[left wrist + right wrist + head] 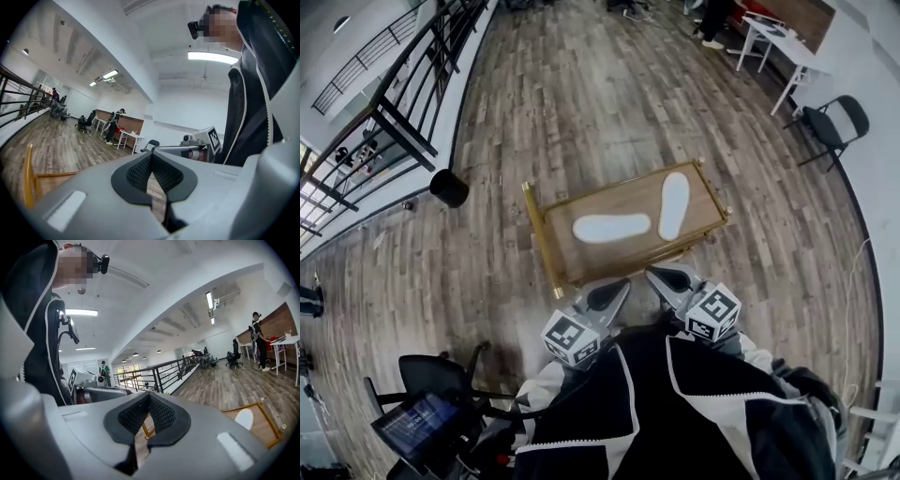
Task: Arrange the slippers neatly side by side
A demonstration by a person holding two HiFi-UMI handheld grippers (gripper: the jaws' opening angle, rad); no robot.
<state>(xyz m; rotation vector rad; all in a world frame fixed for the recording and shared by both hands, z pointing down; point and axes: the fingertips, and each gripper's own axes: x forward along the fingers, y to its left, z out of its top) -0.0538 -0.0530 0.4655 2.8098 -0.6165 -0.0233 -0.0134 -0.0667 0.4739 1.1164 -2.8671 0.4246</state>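
One slipper (611, 226) lies crosswise to the other slipper (673, 205) on the worktop (581, 255). The left gripper (614, 291) and right gripper (664, 277) hover short of it, jaws pressed together, empty. Arriving closed, they may shove a slipper off.

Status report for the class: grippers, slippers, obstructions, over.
Left gripper, right gripper: shut, empty. Two white flat slippers on brown wooden table, angled apart, not side by side. Nothing blocking.
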